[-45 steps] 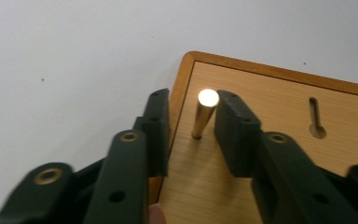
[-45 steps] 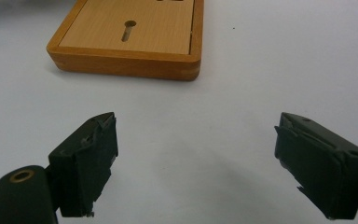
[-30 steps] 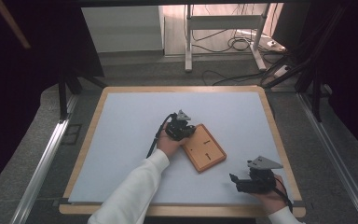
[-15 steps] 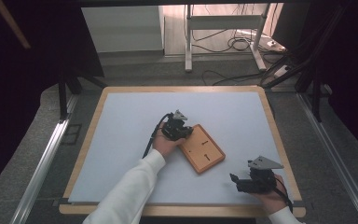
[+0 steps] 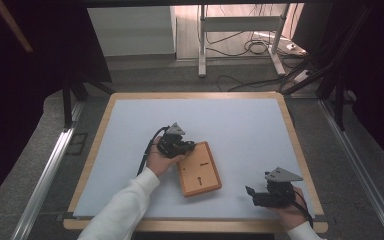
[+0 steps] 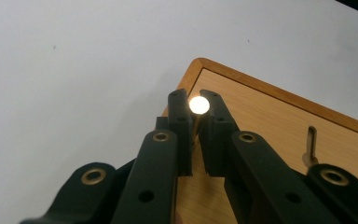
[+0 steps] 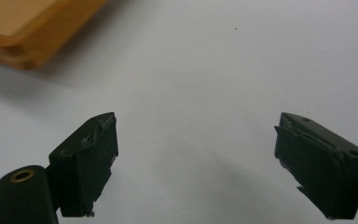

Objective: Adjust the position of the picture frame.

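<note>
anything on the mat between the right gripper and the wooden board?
Nothing. In the high view the white mat is bare between the right gripper and the wooden board; the right gripper view shows the same bare stretch.

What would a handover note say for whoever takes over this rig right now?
Left gripper: shut on a small shiny pin, held over the near corner of the wooden board.
Right gripper: open, holding nothing, low over the white mat near the table's right front edge.
Board: lies flat mid-table, with two dark marks on top, possibly pins or slots.
Done: pin picked up. Left: unclear, likely placing the pin on the board.
</note>
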`<control>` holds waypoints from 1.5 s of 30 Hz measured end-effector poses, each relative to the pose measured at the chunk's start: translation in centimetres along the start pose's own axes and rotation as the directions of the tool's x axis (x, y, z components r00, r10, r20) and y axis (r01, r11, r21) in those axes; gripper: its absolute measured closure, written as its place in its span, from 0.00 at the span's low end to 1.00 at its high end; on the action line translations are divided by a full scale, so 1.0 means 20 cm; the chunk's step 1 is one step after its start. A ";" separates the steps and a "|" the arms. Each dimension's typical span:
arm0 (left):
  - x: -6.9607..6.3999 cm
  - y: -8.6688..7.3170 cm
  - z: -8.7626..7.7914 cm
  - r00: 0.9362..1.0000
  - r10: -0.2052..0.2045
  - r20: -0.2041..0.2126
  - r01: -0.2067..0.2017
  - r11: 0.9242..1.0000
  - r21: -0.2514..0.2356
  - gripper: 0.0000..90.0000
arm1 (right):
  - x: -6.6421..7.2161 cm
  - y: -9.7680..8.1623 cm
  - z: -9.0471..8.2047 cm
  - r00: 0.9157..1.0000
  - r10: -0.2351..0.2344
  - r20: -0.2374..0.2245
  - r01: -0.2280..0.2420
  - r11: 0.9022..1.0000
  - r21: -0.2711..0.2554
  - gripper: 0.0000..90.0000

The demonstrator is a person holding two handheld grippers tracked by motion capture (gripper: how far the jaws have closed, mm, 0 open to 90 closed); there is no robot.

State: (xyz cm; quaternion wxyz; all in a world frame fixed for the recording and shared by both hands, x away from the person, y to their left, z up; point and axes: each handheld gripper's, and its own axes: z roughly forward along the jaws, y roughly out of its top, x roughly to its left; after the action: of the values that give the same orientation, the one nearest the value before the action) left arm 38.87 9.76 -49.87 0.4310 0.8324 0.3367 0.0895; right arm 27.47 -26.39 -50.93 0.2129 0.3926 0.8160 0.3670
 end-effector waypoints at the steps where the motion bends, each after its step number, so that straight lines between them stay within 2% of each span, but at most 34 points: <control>1: 0.00 -0.02 -0.02 1.000 0.004 -0.001 -0.004 1.000 0.003 0.94 | 0.00 0.00 0.00 1.000 -0.002 0.001 0.002 1.000 0.001 0.15; 5: 0.01 -0.06 -0.06 1.000 0.010 -0.012 -0.010 1.000 0.014 0.94 | 0.00 0.00 0.01 1.000 -0.002 -0.001 0.002 1.000 0.006 0.15; 7: 0.04 -0.10 -0.07 1.000 0.007 -0.018 -0.007 1.000 0.026 0.94 | 0.01 0.00 0.02 1.000 -0.008 -0.003 0.008 1.000 0.010 0.15; 11: 0.07 -0.13 -0.05 1.000 0.014 -0.023 -0.013 0.999 0.044 0.93 | 0.03 0.01 0.03 1.000 -0.012 -0.005 0.012 1.000 0.015 0.15; 14: 0.09 -0.14 -0.02 1.000 -0.002 -0.018 0.003 0.999 0.051 0.93 | 0.03 0.01 0.03 1.000 -0.012 -0.006 0.012 1.000 0.019 0.15; 20: 0.09 -0.11 0.01 1.000 0.004 -0.014 -0.003 0.999 0.053 0.94 | 0.01 0.00 0.02 1.000 -0.008 -0.002 0.008 1.000 0.017 0.15; 26: 0.06 -0.06 0.08 1.000 0.006 -0.001 -0.006 0.999 0.054 0.93 | 0.02 0.00 0.02 1.000 -0.011 -0.002 0.011 1.000 0.014 0.15; 39: 0.06 -0.07 0.09 1.000 0.011 0.010 -0.011 0.999 0.032 0.92 | 0.01 0.00 0.02 1.000 -0.011 -0.003 0.011 1.000 0.021 0.15; 41: 0.06 -0.06 0.07 1.000 0.014 0.001 -0.014 1.000 0.017 0.88 | 0.01 0.00 0.02 1.000 -0.009 -0.004 0.009 1.000 0.017 0.15; 42: 0.06 -0.06 0.07 1.000 0.014 0.001 -0.014 1.000 0.017 0.82 | 0.01 0.00 0.02 1.000 -0.009 -0.004 0.009 1.000 0.017 0.15; 43: 0.06 -0.06 0.05 1.000 0.028 -0.014 -0.028 1.000 0.008 0.82 | 0.01 0.00 0.02 1.000 -0.011 -0.002 0.011 1.000 0.013 0.15; 44: 0.05 -0.06 0.04 0.999 0.033 -0.023 -0.033 0.999 0.006 0.75 | 0.01 0.00 0.02 1.000 -0.011 -0.003 0.011 1.000 0.009 0.15; 45: 0.04 -0.06 0.00 0.998 0.044 -0.039 -0.044 0.999 0.001 0.64 | 0.01 0.00 0.02 1.000 -0.011 -0.002 0.011 1.000 0.002 0.15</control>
State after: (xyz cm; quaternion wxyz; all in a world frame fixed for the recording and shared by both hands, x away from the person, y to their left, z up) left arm 39.00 10.77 -50.90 0.4224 0.8377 0.3266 0.1151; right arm 27.51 -26.07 -51.15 0.2138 0.3878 0.8188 0.3653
